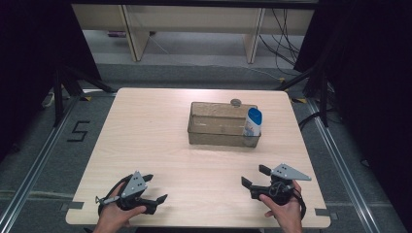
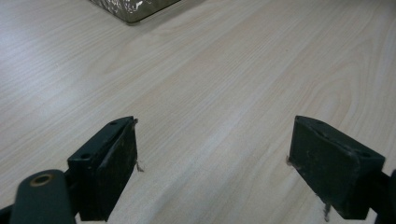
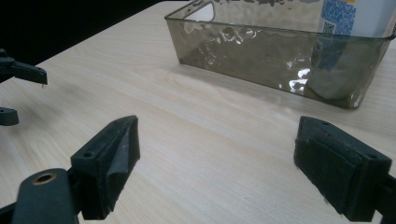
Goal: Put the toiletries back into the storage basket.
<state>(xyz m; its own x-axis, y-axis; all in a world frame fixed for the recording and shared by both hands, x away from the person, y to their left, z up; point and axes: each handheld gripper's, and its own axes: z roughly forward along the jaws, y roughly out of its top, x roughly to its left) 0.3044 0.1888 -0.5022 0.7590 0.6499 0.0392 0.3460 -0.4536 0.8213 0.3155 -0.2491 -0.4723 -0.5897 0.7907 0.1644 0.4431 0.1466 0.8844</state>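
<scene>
- Pale wood-grain laminate covers the table in the high view; its rounded corners and straight edges sit over grey floor, and a wide bare band runs across the middle of the frame between the grippers and the bin.
- In the upper centre-right of that view stands a smoky, translucent plastic bin, rectangular with straight walls; a white bottle with a blue cap stands upright in its right end, and a small round grey object lies just behind the bin's far rim.
- At lower left the left gripper is held in a hand near the table's front edge, jaws spread wide on nothing; at lower right the right gripper is held in the other hand, jaws also wide and empty.
- Left gripper view: two matte black blocky jaws rise from the bottom corners, well apart, over bare grained wood; a corner of the bin shows at the top left of the frame.
- Right gripper view: the black jaws stand wide, their inner pads rough-faced; the bin fills the upper right, its walls rippled and glossy, the bottle seen at its right end; open wood lies between. The left gripper's jaw tips show at the left edge of the frame.
</scene>
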